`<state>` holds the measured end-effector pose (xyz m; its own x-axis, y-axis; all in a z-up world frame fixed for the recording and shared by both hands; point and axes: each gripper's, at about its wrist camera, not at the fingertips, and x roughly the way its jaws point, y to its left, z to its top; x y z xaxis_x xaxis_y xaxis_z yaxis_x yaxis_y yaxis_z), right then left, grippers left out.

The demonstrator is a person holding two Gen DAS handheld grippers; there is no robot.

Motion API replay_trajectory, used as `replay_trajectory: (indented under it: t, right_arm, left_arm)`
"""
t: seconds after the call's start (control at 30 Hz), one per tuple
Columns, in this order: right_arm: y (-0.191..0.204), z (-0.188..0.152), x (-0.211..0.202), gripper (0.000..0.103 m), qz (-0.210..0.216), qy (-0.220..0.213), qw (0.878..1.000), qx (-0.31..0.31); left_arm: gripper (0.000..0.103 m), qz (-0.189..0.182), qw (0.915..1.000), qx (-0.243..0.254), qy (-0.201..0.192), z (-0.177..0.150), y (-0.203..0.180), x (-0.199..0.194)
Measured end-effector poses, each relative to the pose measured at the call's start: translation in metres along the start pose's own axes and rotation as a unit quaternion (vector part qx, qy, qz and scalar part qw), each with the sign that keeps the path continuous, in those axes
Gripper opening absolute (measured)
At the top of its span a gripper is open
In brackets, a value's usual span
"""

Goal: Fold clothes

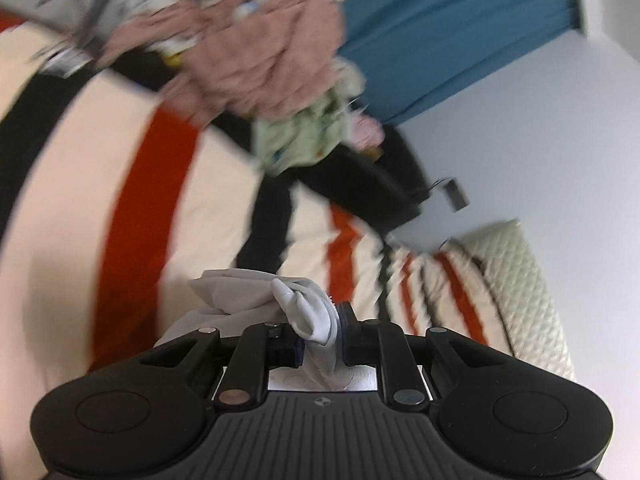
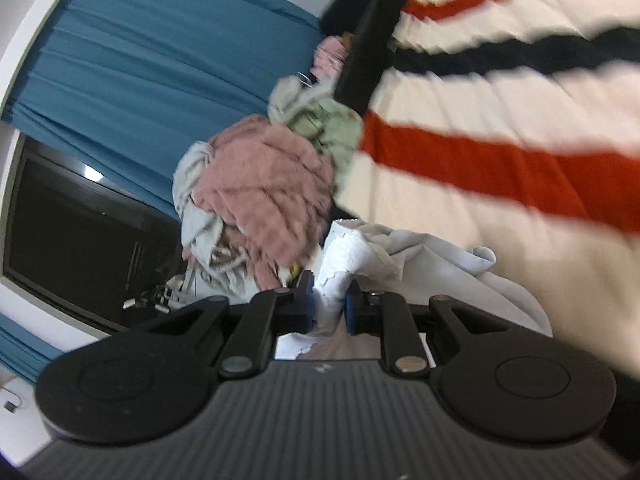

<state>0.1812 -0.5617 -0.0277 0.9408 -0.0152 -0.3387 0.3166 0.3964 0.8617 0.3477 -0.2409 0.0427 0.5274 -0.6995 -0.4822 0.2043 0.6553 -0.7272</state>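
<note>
Left wrist view: the left claw point(image 1: 322, 330) pinches a bunched corner of the pale grey cloth garment point(image 1: 256, 296), which hangs above the cream bed cover with red and black stripes point(image 1: 132, 184). Only a small wad sits between the pads, so a sharp tug could pull it free. Beyond lies a heap of pink, green and patterned clothes point(image 1: 264, 60); a trailing hem could snag it. Right wrist view: the right claw point(image 2: 329, 300) is clamped on a white, flaking printed part of the same garment point(image 2: 420, 256), held over the bed point(image 2: 500, 92) beside the pile point(image 2: 264, 184). Uneven pulls might twist the cloth and spoil the fold.
</note>
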Motion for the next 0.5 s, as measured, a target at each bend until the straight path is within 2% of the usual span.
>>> replay_trajectory:
  t: [0.13, 0.2, 0.33, 0.43, 0.5]
  right_arm:
    - [0.0, 0.033, 0.036, 0.019, 0.019, -0.032, 0.999, -0.032]
    - [-0.016, 0.03, 0.054, 0.019, 0.003, -0.033, 0.998, -0.053]
    - [-0.076, -0.007, 0.08, 0.019, -0.057, 0.021, 0.996, -0.06]
    - [-0.12, -0.04, 0.081, 0.019, -0.094, 0.059, 0.993, -0.027]
    - [-0.143, -0.059, 0.074, 0.019, -0.104, 0.071, 0.992, -0.001]
  left_arm:
    - [0.019, -0.032, 0.9965, 0.063, -0.043, 0.019, -0.01, 0.056]
    - [0.019, -0.019, 0.995, 0.086, -0.048, 0.008, 0.001, 0.084]
    - [0.019, 0.023, 0.9952, 0.095, -0.01, -0.031, 0.051, 0.121]
    - [0.02, 0.037, 0.9931, 0.11, 0.012, -0.06, 0.087, 0.12]
    - [0.026, 0.046, 0.9905, 0.129, 0.004, -0.074, 0.098, 0.111]
